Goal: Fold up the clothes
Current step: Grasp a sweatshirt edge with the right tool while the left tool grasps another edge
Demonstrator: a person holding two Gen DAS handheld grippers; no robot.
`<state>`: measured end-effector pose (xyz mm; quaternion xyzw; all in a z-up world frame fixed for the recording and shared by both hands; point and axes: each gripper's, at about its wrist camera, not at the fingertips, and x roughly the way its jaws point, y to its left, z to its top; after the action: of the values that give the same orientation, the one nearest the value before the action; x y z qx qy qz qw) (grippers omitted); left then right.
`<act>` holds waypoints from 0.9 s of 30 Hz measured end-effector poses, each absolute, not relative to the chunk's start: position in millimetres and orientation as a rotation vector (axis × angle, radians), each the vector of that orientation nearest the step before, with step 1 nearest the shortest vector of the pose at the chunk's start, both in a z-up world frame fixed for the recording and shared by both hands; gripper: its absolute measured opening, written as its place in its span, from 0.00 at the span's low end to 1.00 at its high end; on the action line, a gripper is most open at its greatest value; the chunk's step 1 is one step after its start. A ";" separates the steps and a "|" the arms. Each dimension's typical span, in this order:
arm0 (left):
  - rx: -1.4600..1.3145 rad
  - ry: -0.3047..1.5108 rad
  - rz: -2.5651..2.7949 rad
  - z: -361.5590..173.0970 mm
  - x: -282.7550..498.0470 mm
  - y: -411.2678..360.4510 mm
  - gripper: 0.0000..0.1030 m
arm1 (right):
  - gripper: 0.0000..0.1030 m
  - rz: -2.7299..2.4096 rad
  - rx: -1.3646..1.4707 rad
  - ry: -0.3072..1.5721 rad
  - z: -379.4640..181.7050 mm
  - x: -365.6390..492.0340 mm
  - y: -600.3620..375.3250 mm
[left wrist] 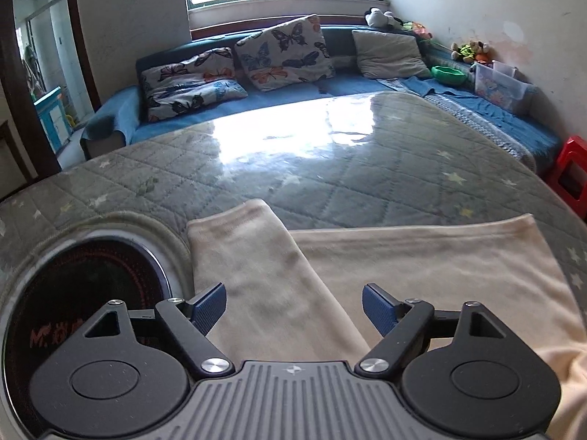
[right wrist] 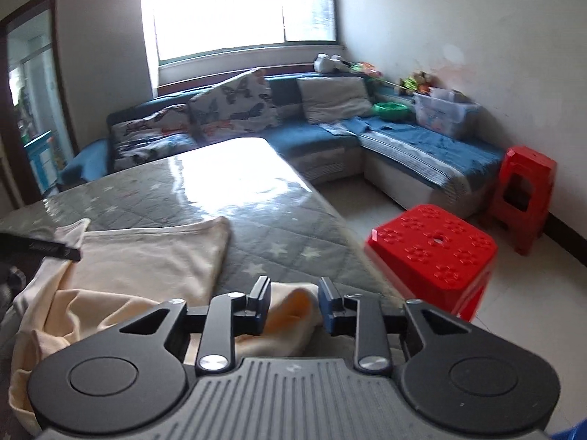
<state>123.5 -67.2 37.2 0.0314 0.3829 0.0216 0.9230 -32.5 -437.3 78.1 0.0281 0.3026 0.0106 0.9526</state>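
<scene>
A cream garment [left wrist: 422, 267] lies spread on the quilted grey table [left wrist: 330, 168], with one sleeve [left wrist: 249, 256] folded across it towards the far left. My left gripper [left wrist: 293, 288] hovers over that sleeve, its blue pads [left wrist: 211, 306] wide apart, open and holding nothing. In the right wrist view the same garment [right wrist: 146, 256] lies flat further back and is bunched near me. My right gripper [right wrist: 293, 282] stands partly open over a raised fold [right wrist: 293, 304] of that bunched cloth. The fold sits between the jaws, which do not press on it.
A round black cooktop [left wrist: 84, 293] is set into the table at my near left. The table's right edge drops to a tiled floor with two red stools [right wrist: 433, 245] [right wrist: 524, 190]. A blue sofa [left wrist: 293, 88] with cushions stands behind.
</scene>
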 end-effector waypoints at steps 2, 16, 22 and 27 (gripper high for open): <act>0.071 0.795 0.059 33.4 131.4 -64.7 0.81 | 0.35 0.053 0.027 0.609 77.5 -30.2 -423.5; -0.017 0.760 0.057 37.1 131.1 -31.7 0.12 | 0.43 0.088 -0.026 0.716 47.6 -15.9 -415.1; -0.045 0.701 0.081 54.1 99.7 -11.2 0.10 | 0.44 0.031 -0.026 0.743 39.8 -21.0 -429.1; -0.109 0.662 0.081 70.8 67.2 17.7 0.10 | 0.49 0.002 -0.016 0.757 33.8 -23.1 -439.8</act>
<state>67.2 17.7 70.8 -0.0533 0.3245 0.0398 0.9435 -23.1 -439.8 33.8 -0.0080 0.3694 0.0009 0.9292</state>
